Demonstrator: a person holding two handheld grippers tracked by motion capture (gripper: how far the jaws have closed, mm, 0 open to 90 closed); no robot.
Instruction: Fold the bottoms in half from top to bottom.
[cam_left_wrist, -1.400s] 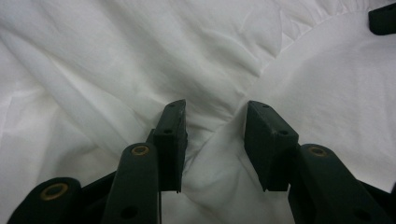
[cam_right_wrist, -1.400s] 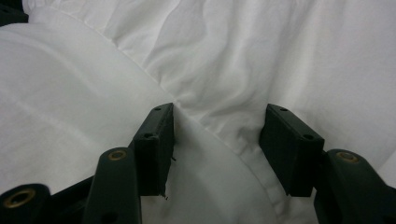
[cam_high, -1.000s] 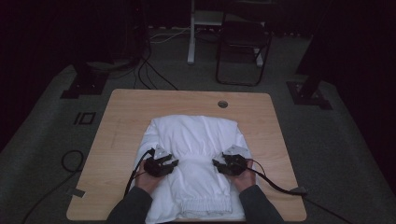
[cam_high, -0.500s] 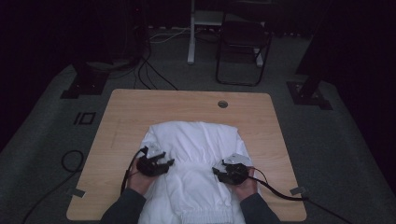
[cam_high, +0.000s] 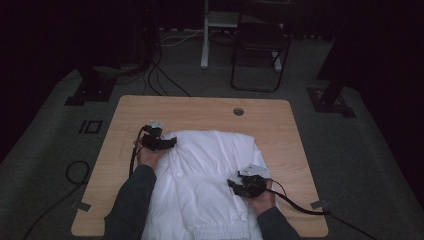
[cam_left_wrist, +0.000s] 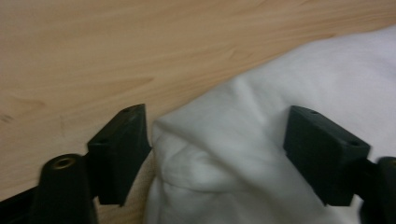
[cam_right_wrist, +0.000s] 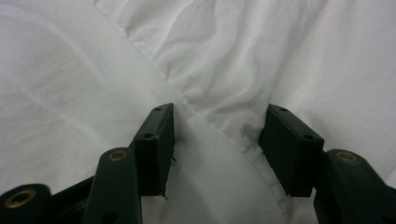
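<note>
- White garment (cam_high: 210, 175), one: soft cotton-like cloth with a row of buttons and an elastic hem, partly folded, spread over the middle and near half of the table, hem hanging toward the near edge.
- Handling, judged: light, limp, no stiffness; slides easily on smooth wood; not fragile. Folds likely to slump unless laid flat and pressed.
- Best hold, judged: doubled edges, corners or seams, where layers give the pads some bulk; a single flat layer likely to slip free.
- Left gripper (cam_high: 167, 143), one: at far left corner of the garment, jaws wide, just been opening; in the left gripper view (cam_left_wrist: 217, 154) a folded cloth corner between the pads, not pinched.
- Right gripper (cam_high: 235, 186), one: resting on the garment's near right part, jaws moderately apart; in the right gripper view (cam_right_wrist: 217, 149) a seam (cam_right_wrist: 219, 128) between the pads, cloth not clamped.
- Wooden table (cam_high: 300, 150), one: light top, one round cable hole (cam_high: 238, 111) near far edge.
- Beyond: one folding chair (cam_high: 260, 45), several floor cables (cam_high: 75, 172).
</note>
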